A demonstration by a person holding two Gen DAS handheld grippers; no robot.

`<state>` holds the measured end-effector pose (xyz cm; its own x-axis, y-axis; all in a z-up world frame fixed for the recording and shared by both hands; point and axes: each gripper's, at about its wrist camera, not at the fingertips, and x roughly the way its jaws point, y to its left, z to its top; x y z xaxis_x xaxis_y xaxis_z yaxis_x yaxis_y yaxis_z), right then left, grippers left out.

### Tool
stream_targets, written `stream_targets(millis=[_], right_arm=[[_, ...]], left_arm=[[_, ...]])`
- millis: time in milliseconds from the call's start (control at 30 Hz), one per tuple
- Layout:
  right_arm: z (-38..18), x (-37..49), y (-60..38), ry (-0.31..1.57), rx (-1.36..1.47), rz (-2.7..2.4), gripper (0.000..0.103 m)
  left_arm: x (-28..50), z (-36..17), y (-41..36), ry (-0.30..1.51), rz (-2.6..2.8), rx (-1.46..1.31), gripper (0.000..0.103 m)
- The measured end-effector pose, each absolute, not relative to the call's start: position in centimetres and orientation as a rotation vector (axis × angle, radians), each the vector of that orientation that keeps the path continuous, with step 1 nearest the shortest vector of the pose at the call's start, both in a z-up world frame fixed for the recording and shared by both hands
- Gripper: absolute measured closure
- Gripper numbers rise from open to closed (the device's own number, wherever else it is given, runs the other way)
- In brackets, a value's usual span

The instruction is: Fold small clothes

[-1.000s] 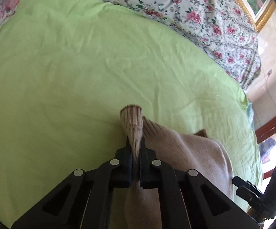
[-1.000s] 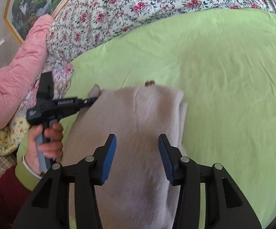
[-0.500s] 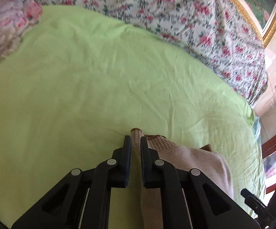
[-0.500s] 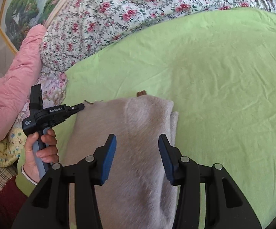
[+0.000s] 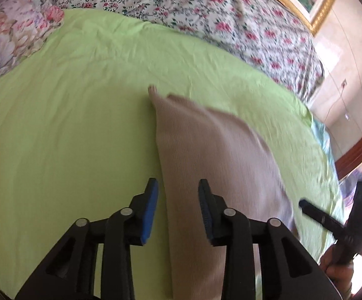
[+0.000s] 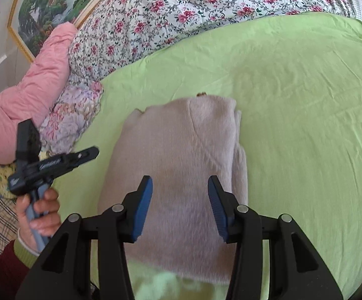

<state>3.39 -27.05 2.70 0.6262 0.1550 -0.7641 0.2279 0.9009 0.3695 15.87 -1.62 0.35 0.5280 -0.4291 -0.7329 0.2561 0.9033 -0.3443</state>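
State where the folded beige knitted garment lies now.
The folded beige knitted garment lies on the light green bedsheet, centred in both wrist views, below the floral quilt.

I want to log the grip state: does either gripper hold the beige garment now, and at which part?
Nothing is held. The left gripper is opening, pads clear of the beige garment. The right gripper is open above it.

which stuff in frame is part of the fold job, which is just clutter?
Job:
- beige knit garment, folded on the green sheet
- left gripper, jaws opening, nothing gripped
- right gripper, open above the garment

Lying about:
- floral quilt
- pink pillow
- framed painting
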Motion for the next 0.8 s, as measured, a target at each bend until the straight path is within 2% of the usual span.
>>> stream_targets(millis=[33,100,133,233,367,500,800], right_arm=[[2.7,3.0,-26.9,0.904,0.452,-0.048,0.056],[2.7,2.2,-26.4,0.910,0.420,-0.061,0.054],[2.7,1.8,-26.1,0.913,0.406,-0.066,0.052],[2.9,0.6,-25.0,0.918,0.342,-0.074,0.044],[3.4,-1.3,-23.1,0.907,0.252,-0.077,0.033],[3.6,-3.0,-21.7,0.899,0.215,-0.075,0.021],[2.5,-5.8,-20.3,0.947,0.191,-0.094,0.017]], left_arm=[[14.8,-0.1,-1.6,0.933,-0.410,-0.193,0.065],[12.7,-0.7,-1.9,0.945,-0.398,-0.166,0.045],[11.6,-1.0,-2.0,0.945,-0.383,-0.152,0.042],[8.5,-1.4,-2.3,0.919,-0.366,-0.090,0.041],[5.4,-1.4,-2.3,0.883,-0.344,-0.003,0.031],[3.5,-1.6,-2.0,0.867,-0.322,0.054,0.027],[0.5,-2.2,-2.3,0.835,-0.310,0.198,0.021]])
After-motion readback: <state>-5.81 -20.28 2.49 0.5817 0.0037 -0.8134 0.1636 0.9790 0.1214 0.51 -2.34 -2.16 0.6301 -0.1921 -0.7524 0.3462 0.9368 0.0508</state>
